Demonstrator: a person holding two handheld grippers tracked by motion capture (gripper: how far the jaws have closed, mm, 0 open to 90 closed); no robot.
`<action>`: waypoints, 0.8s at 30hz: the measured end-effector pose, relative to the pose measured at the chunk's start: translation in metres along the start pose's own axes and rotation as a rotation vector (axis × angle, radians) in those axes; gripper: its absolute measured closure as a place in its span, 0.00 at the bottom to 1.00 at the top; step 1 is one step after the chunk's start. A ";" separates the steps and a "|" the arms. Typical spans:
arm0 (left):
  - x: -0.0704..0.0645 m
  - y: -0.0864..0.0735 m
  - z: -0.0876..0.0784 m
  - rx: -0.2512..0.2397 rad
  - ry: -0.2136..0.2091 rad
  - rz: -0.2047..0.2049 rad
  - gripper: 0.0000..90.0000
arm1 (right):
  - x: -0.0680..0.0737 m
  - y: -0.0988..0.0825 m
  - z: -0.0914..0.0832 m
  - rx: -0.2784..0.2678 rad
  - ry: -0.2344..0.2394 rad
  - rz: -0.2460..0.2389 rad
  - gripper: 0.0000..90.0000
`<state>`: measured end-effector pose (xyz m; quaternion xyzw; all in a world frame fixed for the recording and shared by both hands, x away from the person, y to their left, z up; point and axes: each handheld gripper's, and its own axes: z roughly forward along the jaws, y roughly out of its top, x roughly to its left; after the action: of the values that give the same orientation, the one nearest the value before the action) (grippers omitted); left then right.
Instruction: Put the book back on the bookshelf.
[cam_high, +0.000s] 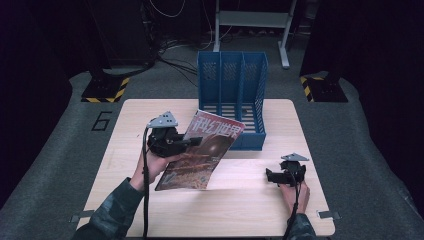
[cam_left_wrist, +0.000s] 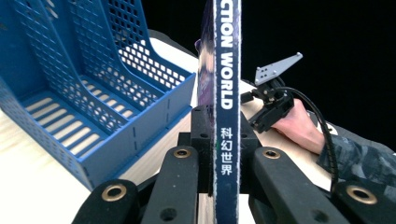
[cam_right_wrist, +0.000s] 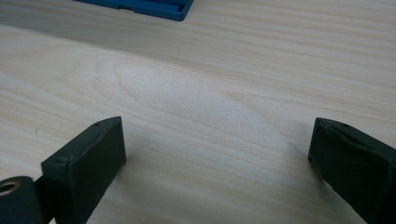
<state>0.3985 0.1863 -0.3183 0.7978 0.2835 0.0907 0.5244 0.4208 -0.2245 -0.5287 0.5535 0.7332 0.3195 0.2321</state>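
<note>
Dark floor and tangled cables ring the pale wooden counter (cam_high: 240, 210), which sits in a dim room with a metal stand at the far side. At the left, the left tongs (cam_high: 192, 142) are clenched on the spine edge of a glossy science-fiction magazine with a dark blue spine and a reddish cover (cam_high: 202, 152). The magazine hangs tilted above the counter, just near and left of the blue perforated plastic three-slot file holder (cam_high: 232, 97), which stands at the far middle. In the left gripper view the spine (cam_left_wrist: 227, 116) runs straight up between the two black jaws, so the hold is narrow and near one edge.

That is the main risk, as I judge it: a thin, floppy magazine held at its edge can sag or fan open, and loose pages may catch on a blue divider instead of sliding into a slot. If the tilt is not squared to the slots, the lower corner may strike the front lip and push the light holder farther away, or twist the magazine out of the grip.

At the right, the right tongs (cam_high: 275, 176) rest low over bare counter, well apart from the holder, their jaws spread wide with nothing between them. From there they steady neither holder nor magazine, so any knock goes unchecked.
</note>
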 end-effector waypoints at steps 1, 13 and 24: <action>0.001 0.001 -0.001 -0.002 0.005 0.001 0.94 | 0.000 0.000 0.000 0.000 -0.002 -0.001 0.04; 0.010 0.013 -0.014 -0.023 0.053 0.020 0.93 | 0.000 0.000 0.000 -0.001 0.000 0.001 0.04; 0.015 0.030 -0.025 -0.051 0.104 0.036 0.94 | 0.000 0.000 0.000 -0.004 -0.003 0.002 0.04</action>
<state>0.4101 0.2053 -0.2832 0.7832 0.2935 0.1488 0.5275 0.4207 -0.2246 -0.5290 0.5544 0.7316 0.3204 0.2338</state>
